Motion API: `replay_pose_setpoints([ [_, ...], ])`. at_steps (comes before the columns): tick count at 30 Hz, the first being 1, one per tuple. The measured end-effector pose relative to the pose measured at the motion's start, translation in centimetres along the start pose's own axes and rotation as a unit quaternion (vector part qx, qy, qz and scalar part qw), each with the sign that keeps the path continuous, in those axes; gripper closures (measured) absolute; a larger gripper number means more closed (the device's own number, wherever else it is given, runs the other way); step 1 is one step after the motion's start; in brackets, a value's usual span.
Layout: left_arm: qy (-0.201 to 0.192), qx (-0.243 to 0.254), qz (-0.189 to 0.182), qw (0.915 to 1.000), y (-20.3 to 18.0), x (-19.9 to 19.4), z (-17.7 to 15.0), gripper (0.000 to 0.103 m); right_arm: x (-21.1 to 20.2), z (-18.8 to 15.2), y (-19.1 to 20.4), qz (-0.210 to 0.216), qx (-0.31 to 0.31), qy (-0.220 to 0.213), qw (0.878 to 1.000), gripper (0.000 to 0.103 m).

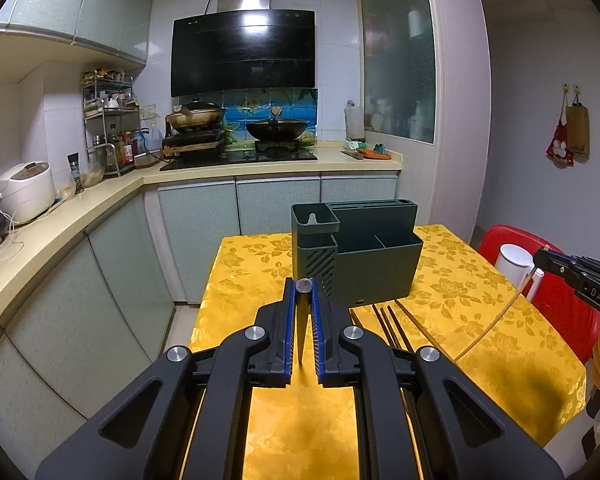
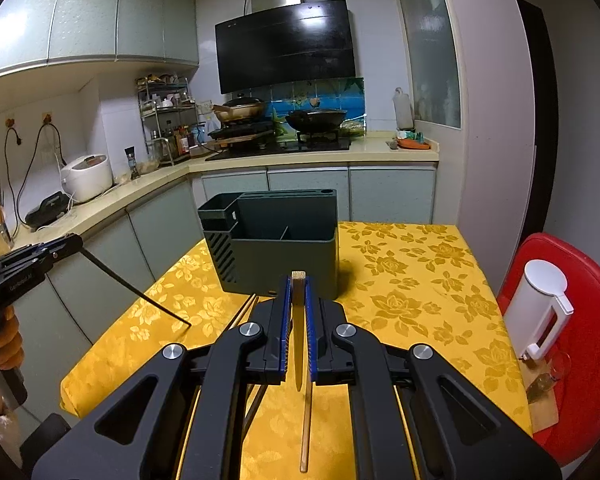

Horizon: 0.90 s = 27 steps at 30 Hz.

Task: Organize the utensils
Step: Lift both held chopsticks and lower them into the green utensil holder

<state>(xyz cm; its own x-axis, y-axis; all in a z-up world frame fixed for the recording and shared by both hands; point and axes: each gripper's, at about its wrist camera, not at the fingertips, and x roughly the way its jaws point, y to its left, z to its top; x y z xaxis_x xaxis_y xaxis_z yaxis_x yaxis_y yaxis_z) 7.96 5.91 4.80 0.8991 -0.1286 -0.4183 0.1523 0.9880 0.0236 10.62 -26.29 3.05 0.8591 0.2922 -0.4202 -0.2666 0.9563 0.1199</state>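
Both handheld grippers are matte black, with angular linkage arms pierced by triangular cut-outs and joined by round silver pivot screws. Each left gripper [image 1: 303, 308] and right gripper [image 2: 297, 300] finger carries a ribbed blue pad. White lettering marks each tool's side. Bare fingers wrap both handles.

Matt plastic organizer [image 1: 364, 256]; glossy tablecloth [image 1: 480, 320]
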Motion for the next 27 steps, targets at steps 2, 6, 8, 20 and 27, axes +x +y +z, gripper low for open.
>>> replay_pose_setpoints([
  [2,0.002,0.004,0.001,1.0,-0.1,0.3,0.3,0.096,0.5,0.6,-0.3,-0.001,0.002,0.004,1.0,0.095],
  [6,0.005,0.013,0.0,0.9999,-0.3,1.2,2.0,0.096,1.5,1.9,-1.0,0.001,0.01,0.011,1.0,0.095],
  [8,0.007,0.015,-0.002,0.9999,-0.2,1.6,2.9,0.096,2.0,2.5,-1.3,0.002,0.012,0.013,1.0,0.095],
  [20,0.005,0.028,-0.038,0.9989,-1.3,3.8,9.7,0.096,4.4,8.3,-2.1,0.012,0.01,0.007,1.0,0.095],
  [27,-0.013,0.025,-0.061,0.9977,-2.5,4.7,14.4,0.096,5.3,11.9,-2.2,0.01,0.002,-0.013,1.0,0.095],
])
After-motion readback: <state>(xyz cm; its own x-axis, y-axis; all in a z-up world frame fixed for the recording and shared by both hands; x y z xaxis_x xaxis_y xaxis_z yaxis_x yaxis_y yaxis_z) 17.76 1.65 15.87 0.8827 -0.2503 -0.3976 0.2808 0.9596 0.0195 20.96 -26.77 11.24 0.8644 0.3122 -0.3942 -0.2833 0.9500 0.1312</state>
